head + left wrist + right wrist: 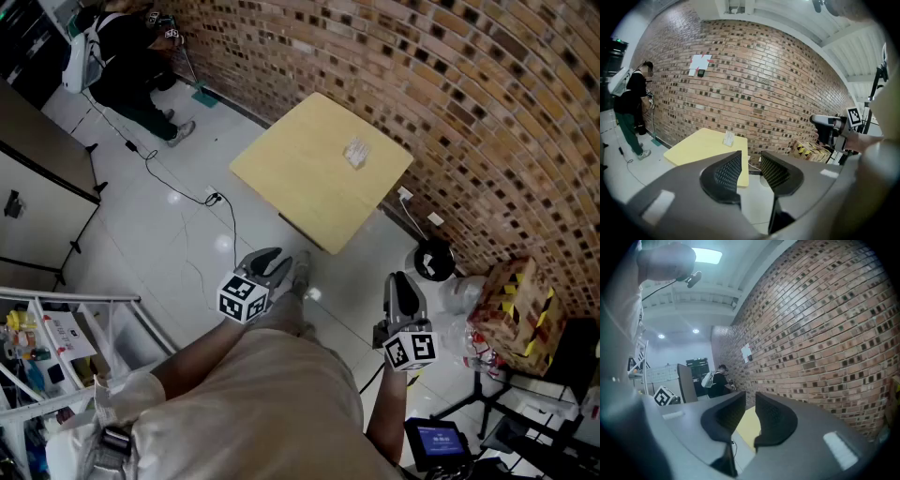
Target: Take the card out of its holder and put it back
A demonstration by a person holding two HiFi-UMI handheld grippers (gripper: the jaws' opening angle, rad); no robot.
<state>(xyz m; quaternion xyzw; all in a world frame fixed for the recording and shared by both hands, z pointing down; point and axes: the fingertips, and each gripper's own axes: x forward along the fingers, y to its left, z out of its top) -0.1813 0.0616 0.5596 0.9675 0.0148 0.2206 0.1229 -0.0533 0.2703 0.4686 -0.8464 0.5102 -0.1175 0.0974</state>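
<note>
Card holder (356, 152) stands on the yellow table (281, 173), well ahead of left gripper (267, 261) and right gripper (401, 281) (neither clearly nearer); both pairs of jaws sit slightly parted, empty.

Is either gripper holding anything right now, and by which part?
Nothing is held. The left gripper and right gripper have empty jaws, slightly apart; the card holder sits on the table.

Red brick wall (450, 84), glossy white floor (159, 244), square yellow table (300, 183) beside the wall, black cable (178, 190) across floor, lit ceiling panel (707, 255).
</note>
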